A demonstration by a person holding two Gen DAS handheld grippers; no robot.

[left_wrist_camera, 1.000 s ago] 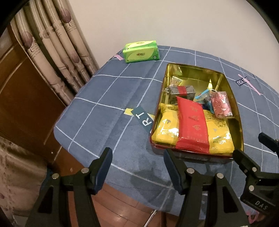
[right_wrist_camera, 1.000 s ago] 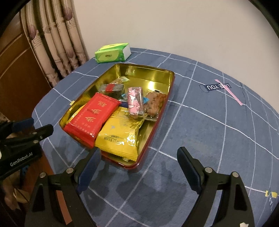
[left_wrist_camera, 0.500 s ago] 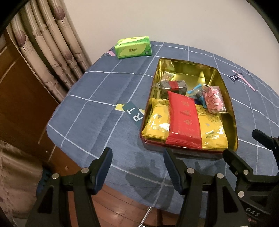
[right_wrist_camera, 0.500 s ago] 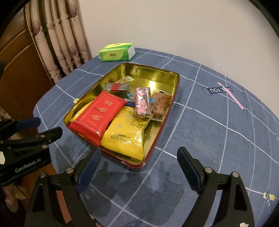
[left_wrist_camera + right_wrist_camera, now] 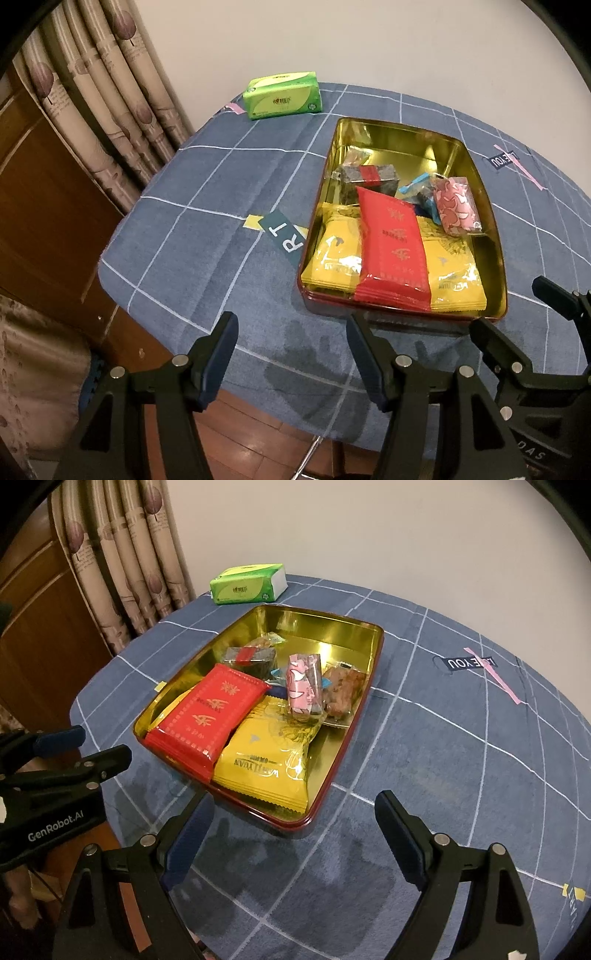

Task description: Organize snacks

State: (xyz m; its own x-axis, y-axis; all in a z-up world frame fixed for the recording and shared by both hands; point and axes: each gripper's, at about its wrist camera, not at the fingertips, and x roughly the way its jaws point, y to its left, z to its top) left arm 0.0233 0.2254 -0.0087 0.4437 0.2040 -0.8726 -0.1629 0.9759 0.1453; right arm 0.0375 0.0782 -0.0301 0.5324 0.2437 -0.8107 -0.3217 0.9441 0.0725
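Note:
A gold tin (image 5: 406, 127) with a red outer wall sits on the blue checked tablecloth. Inside lie a red packet (image 5: 391, 243) across yellow packets (image 5: 336, 258), a pink wrapped snack (image 5: 456, 208) and a dark snack with a red band (image 5: 369, 177). The right wrist view shows the same tin (image 5: 325, 618), the red packet (image 5: 210, 716), a yellow packet (image 5: 269, 760) and a brown snack (image 5: 343, 690). My left gripper (image 5: 290, 332) hovers open above the table's near edge, left of the tin. Just before the tin's near corner, my right gripper (image 5: 295, 808) stands wide open. Neither holds anything.
A green tissue pack (image 5: 282, 94) lies at the table's far edge by the wall. Curtains (image 5: 110, 92) and a wooden door (image 5: 44, 221) stand to the left. The table's rounded edge drops to a wooden floor (image 5: 258, 439) below my left gripper. Bare cloth (image 5: 461, 757) spreads right of the tin.
Both grippers keep their place and their opening. The left view has tilted a touch, so the tin and tissue pack sit slightly further left in it.

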